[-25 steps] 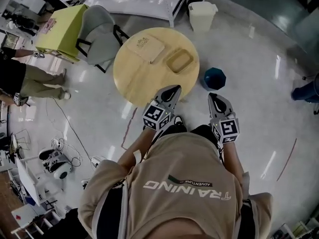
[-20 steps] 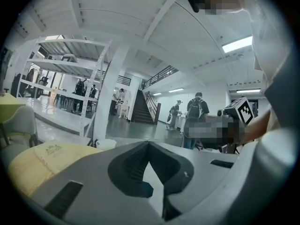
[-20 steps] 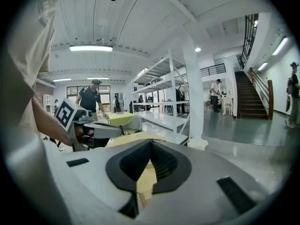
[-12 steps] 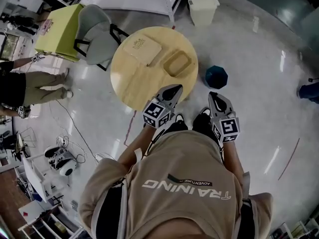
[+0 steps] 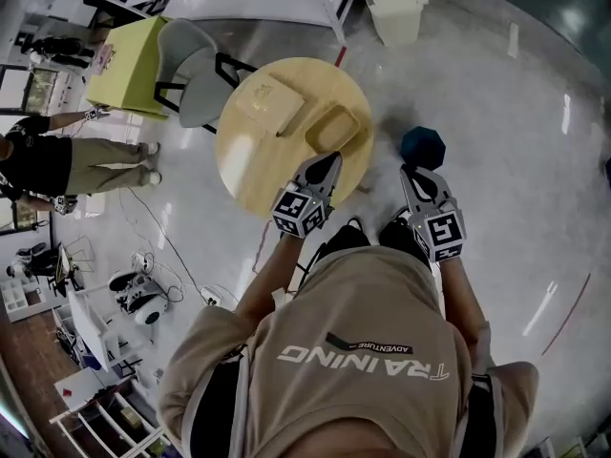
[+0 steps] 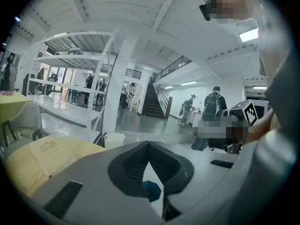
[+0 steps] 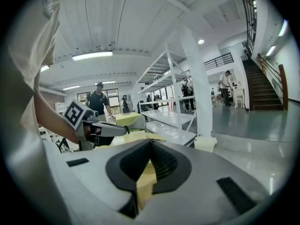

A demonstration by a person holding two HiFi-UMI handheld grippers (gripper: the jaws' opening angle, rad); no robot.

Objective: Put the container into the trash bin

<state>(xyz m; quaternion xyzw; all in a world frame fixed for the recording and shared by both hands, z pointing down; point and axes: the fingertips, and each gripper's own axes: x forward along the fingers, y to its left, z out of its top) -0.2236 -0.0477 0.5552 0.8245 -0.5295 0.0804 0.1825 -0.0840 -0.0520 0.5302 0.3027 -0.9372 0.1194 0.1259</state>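
Risks shoving the container [image 5: 336, 127], lying on the round surface [image 5: 258, 170] just ahead, off its edge if reaching in with left claw [image 5: 329, 160] and right claw [image 5: 412, 173] both pressed together, empty.

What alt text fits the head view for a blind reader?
Seen from above, a person in a tan shirt holds the left gripper and right gripper toward a round wooden table bearing a shallow container; a blue trash bin stands on the floor beside it.
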